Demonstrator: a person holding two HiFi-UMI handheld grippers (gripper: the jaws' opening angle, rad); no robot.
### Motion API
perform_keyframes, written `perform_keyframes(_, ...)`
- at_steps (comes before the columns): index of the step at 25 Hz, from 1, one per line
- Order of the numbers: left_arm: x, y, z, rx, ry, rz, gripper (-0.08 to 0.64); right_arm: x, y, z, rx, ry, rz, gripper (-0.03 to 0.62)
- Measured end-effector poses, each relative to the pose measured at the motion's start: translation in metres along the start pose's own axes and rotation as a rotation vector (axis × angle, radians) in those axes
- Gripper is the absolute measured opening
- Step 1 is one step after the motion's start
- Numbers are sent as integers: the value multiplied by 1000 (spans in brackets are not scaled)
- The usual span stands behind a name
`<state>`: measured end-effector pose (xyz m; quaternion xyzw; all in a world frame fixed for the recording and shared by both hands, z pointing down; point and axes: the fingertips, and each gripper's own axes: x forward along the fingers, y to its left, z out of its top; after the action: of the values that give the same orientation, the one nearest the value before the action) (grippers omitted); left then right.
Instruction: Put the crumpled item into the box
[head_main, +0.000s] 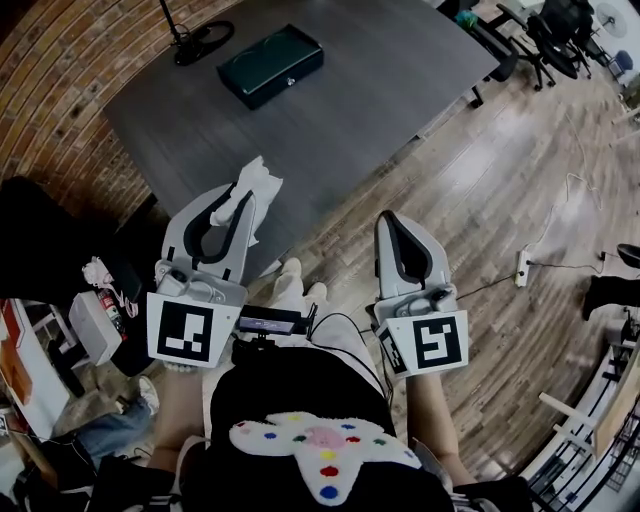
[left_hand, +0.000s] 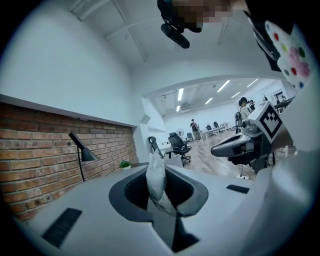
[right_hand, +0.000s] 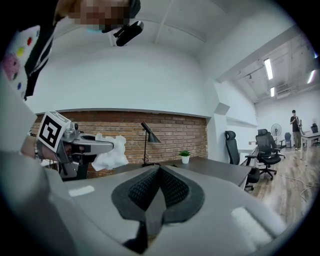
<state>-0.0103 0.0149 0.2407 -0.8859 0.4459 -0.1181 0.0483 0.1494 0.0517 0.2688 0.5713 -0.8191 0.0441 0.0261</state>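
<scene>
My left gripper has its jaws drawn partway in and clamped on the crumpled white paper-like item. In the left gripper view the item stands up as a pale, wrinkled strip between the pads, and its lower end is lost in the dark throat behind them. My right gripper has its jaws pressed fully together with nothing between them. The dark green rectangular box lies on the dark grey wooden table. The item hangs well on my side of that box, over the table edge furthest from it and not touching the top. My right gripper is further from the box again, out over the wooden plank floor. The only print I can make out is the black-and-white square pattern on the marker cube of the left gripper and on the marker cube of the right gripper, and neither shows any words. The box front has a small pale spot, possibly a latch, too small to be sure. Its lid looks shut from above. Just beside the box, towards the red brick wall, stands the round black base of a floor lamp, its stem cut off by the top of the head view. Both my hands are hidden under the cubes.
</scene>
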Motion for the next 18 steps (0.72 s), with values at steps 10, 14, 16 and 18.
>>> perform_keyframes(10,20,28,-9,-11,19,42,55,41,-6,-2,2,10,46,9)
perform_keyframes(14,29,41,-17,-22,29,55,55,62,-7,-6,6,18,60,9)
perform_keyframes(16,33,49,-22,-33,37,63,55,74,-6,-9,3,33,69,4)
perform_keyframes(18,37,57,-28,-47,45,72,55,88,-4,-13,0,52,89,38)
